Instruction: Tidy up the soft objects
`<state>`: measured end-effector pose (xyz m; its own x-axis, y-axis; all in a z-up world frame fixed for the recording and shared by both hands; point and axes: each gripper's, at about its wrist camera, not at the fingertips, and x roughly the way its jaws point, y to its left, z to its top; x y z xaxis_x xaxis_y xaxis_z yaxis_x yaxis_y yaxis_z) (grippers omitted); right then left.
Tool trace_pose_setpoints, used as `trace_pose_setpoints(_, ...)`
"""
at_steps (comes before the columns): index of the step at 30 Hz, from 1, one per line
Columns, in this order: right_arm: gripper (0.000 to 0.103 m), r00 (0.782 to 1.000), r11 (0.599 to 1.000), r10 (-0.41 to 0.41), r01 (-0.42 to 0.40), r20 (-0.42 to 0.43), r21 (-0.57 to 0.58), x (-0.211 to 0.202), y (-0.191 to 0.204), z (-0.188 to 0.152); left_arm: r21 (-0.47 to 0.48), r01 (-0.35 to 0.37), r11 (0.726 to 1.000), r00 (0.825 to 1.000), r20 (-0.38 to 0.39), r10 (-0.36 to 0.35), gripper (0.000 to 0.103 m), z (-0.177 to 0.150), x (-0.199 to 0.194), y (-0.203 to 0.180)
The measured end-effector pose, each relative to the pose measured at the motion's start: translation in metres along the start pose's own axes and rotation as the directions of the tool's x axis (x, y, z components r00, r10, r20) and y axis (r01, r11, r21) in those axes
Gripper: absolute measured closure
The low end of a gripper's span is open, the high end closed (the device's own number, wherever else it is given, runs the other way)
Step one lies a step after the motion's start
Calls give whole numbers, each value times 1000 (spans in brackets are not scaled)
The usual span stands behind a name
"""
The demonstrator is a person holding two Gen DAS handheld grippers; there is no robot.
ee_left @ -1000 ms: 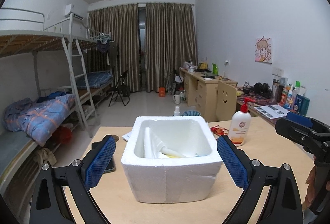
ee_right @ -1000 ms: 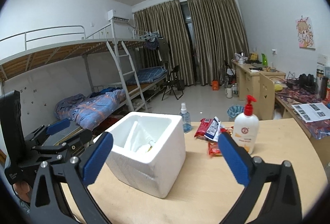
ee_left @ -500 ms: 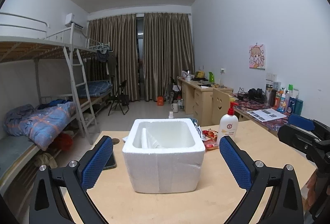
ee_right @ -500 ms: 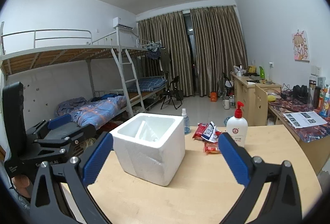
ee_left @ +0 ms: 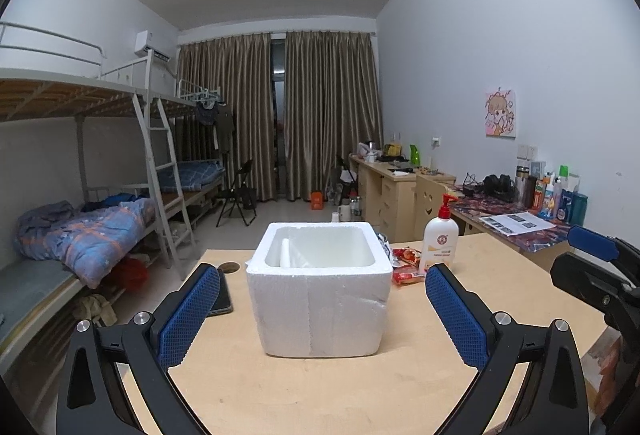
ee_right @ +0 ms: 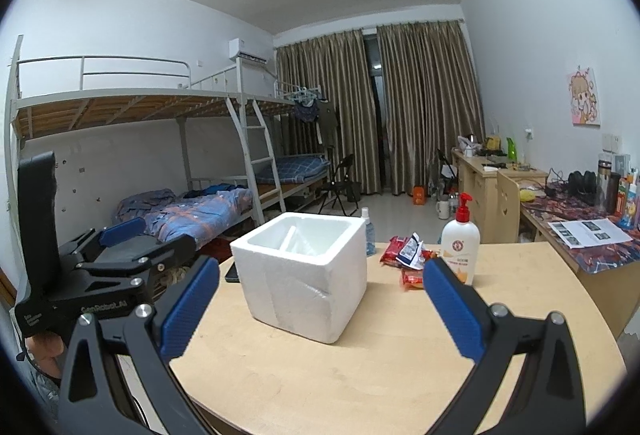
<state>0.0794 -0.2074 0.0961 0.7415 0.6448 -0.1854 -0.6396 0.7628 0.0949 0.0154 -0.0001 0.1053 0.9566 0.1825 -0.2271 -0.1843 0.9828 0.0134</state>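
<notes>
A white foam box [ee_left: 320, 287] [ee_right: 306, 275] stands open-topped in the middle of the wooden table [ee_left: 340, 387]; something white leans inside it, its shape unclear. Red snack packets [ee_right: 408, 255] [ee_left: 406, 269] lie behind the box to its right. My left gripper [ee_left: 322, 309] is open and empty, pulled back from the box's near wall. My right gripper [ee_right: 320, 305] is also open and empty, held back from the box and to its right. Each gripper shows at the edge of the other's view.
A white pump bottle with a red top [ee_right: 460, 247] [ee_left: 440, 239] stands beside the packets. A small spray bottle [ee_right: 369, 233] is behind the box, a dark phone [ee_left: 220, 297] to its left. Bunk beds at left, desks at right.
Both grippers have drawn back and levelled out, so the box looks smaller and farther, with less of its inside showing. Both stayed open.
</notes>
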Motion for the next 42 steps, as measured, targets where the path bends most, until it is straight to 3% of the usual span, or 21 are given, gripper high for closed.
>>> trace_pose_setpoints(20, 0, 1000, 1000, 0, 0, 26, -11, -27, 14, -31, -8, 1, 1000, 999, 40, 0, 0, -33, -35, 1)
trace_pose_setpoints(29, 0, 997, 999, -20, 22, 70, -33, -39, 24, -44, -14, 19, 1000, 992, 124, -17, 0, -53, -57, -1)
trace_pose_setpoints(33, 0, 995, 999, -30, 34, 99, -37, -40, 24, -53, -21, 23, 1000, 986, 164, -19, 0, -65, -58, -4)
trace_pose_setpoints(42, 0, 993, 996, -65, 70, 99, -50, -33, 17, -81, -44, 18, 999, 986, 169, -10, 0, -92, -47, -5)
